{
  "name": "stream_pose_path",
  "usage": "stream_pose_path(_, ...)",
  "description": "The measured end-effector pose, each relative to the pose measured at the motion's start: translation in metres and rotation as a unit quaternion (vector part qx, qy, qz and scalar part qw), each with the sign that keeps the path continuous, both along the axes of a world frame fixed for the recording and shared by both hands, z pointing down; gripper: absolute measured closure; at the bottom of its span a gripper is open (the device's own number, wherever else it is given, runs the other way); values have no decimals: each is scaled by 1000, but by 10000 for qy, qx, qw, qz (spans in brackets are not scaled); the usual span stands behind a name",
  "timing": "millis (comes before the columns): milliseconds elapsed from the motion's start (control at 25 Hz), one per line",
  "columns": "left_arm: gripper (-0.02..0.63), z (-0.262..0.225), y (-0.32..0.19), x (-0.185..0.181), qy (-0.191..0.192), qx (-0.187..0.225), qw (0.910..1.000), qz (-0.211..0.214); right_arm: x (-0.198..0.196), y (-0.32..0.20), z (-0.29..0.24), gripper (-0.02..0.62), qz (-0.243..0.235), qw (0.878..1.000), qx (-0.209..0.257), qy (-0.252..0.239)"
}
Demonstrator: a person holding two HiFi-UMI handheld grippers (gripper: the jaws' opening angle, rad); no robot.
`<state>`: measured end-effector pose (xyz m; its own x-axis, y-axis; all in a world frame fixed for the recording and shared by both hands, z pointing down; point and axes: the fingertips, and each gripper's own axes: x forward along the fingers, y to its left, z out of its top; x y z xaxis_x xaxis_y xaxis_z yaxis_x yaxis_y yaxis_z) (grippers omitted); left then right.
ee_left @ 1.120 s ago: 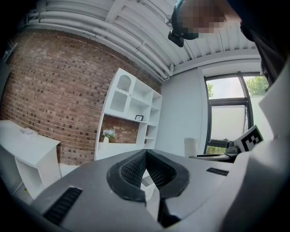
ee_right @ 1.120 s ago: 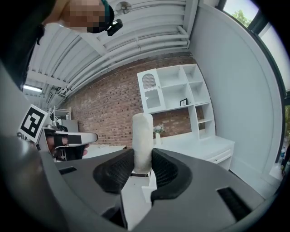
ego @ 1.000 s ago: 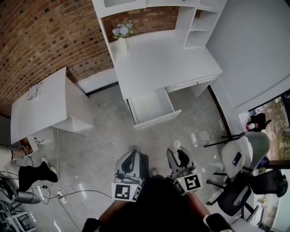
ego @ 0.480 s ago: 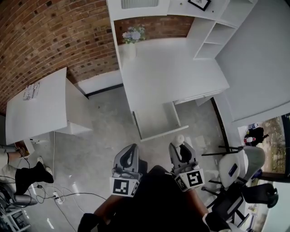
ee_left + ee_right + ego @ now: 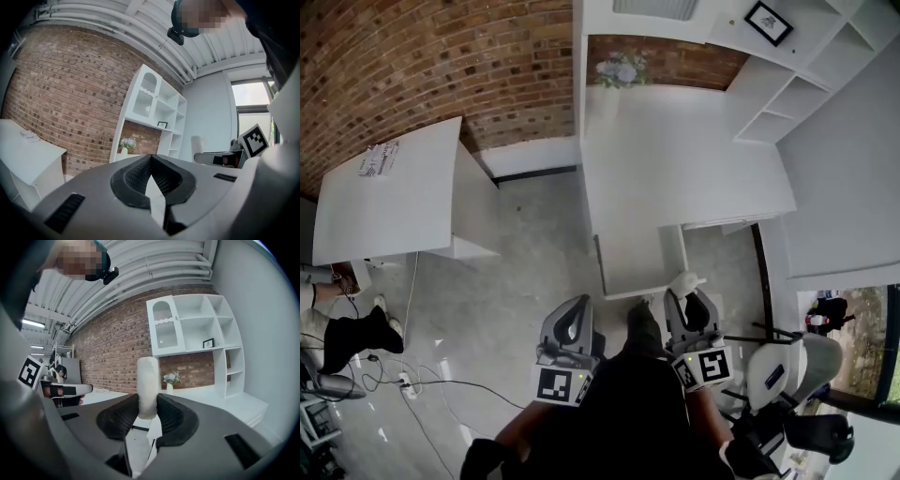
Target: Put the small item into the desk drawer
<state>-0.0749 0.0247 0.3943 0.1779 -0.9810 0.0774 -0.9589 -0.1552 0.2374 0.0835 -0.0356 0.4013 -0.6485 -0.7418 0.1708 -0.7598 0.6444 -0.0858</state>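
Observation:
In the head view a small white cylinder-like item (image 5: pixel 683 281) sits between the jaws of my right gripper (image 5: pixel 688 298), just at the front edge of the open white desk drawer (image 5: pixel 639 262). The right gripper view shows that item (image 5: pixel 147 385) standing upright with the right gripper (image 5: pixel 148 411) shut on it. My left gripper (image 5: pixel 574 311) hangs over the floor left of the drawer. Its jaws meet with nothing between them in the left gripper view (image 5: pixel 151 159). The drawer's inside looks bare and white.
The white desk (image 5: pixel 675 159) carries a vase of flowers (image 5: pixel 619 70) at its back, with shelves (image 5: pixel 806 80) on the right. A white side table (image 5: pixel 384 202) stands to the left. Office chairs (image 5: pixel 787 375) crowd the lower right; cables (image 5: pixel 394 384) lie on the floor at lower left.
Both grippers have come closer to the desk. The drawer, earlier well ahead of them, now lies right in front of the right gripper and its item.

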Motion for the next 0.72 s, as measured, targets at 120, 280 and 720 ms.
stream_pose_path(120,583,0,-7,-11,27,11,9996,-271,-9,-16,1,458,-189,9998,41,-5)
stream_pose_path(280,583,-2,-18,-11,-129,4,9988,-481,-15,-35,1,459,-491,9988,81,-44)
stream_pose_path(720,583,-2,-81,13,-297,-118,9959,-849,-8,-107,15,459,-1165,9931,-93,97)
